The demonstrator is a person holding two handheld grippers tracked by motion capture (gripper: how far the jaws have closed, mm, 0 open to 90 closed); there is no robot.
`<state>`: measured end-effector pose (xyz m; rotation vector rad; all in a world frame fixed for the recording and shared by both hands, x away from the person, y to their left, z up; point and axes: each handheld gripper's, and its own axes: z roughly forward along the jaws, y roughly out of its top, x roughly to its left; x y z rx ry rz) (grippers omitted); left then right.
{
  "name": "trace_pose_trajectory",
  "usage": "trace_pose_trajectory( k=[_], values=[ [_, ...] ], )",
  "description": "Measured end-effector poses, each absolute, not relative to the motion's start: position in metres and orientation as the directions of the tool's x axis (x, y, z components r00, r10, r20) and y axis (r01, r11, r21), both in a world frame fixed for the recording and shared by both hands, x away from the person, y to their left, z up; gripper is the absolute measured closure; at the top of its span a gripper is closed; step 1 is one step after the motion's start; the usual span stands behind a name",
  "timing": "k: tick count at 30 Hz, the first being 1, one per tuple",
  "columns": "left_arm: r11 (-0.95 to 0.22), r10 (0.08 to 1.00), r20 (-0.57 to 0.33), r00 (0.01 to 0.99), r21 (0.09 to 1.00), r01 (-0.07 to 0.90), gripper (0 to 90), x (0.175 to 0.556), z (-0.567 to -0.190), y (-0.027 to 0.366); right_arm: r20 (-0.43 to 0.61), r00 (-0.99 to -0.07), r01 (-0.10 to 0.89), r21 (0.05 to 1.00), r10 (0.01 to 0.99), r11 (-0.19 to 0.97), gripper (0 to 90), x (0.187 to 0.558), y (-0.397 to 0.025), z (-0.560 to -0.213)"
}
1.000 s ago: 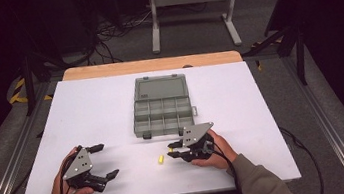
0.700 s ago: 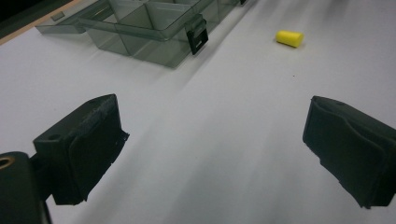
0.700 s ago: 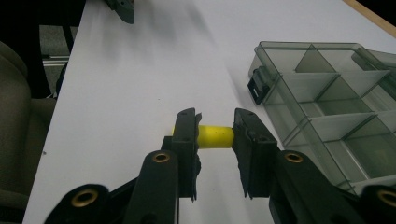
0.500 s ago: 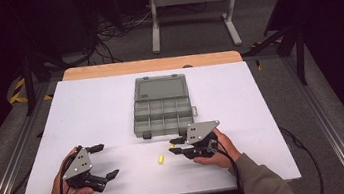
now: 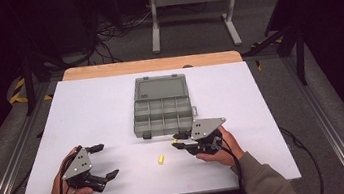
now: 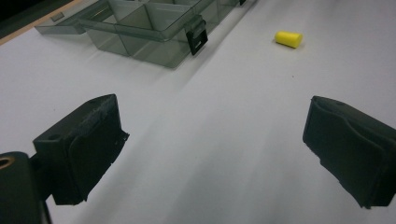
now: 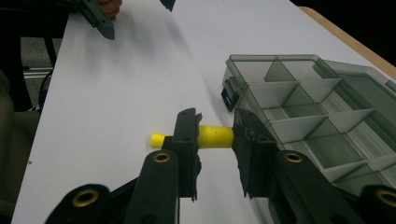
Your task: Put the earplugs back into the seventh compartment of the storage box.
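Observation:
A clear grey compartment box point(image 5: 164, 110) lies open at the table's middle, its cells bare. My right gripper point(image 5: 178, 142) hovers just off the box's near right corner, shut on a yellow foam earplug point(image 7: 217, 136) held crosswise between its jaws point(image 5: 176, 140). A second yellow earplug point(image 5: 159, 159) lies loose on the white table to that gripper's left; it peeks past the jaw point(image 7: 158, 138). My left gripper point(image 5: 103, 162) rests at the near left, wide open and holding nothing. In the left gripper view point(image 6: 215, 154), the loose earplug point(image 6: 288, 38) and the box point(image 6: 154, 28) lie ahead.
The white table top point(image 5: 86, 113) ends in a wooden strip point(image 5: 150, 65) at the far edge. Beyond it are a dark floor, cables and a metal stand point(image 5: 190, 4). The box's latch point(image 7: 229, 99) faces the near side.
My right gripper has drifted slightly to the right and toward the box with the earplug in it. The left gripper and the loose earplug have stayed put.

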<state>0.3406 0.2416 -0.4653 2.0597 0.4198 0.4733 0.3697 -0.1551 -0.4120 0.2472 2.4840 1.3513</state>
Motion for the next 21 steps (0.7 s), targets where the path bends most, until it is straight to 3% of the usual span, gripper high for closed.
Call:
trace_pose_trajectory(
  k=[21],
  values=[
    [-0.489,0.47,0.162,0.868,0.866,0.104,5.6,0.341,-0.465,0.243,-0.195,-0.905,0.03,0.859,0.38,0.511,71.9,0.382,-0.166,-0.407]
  ],
)
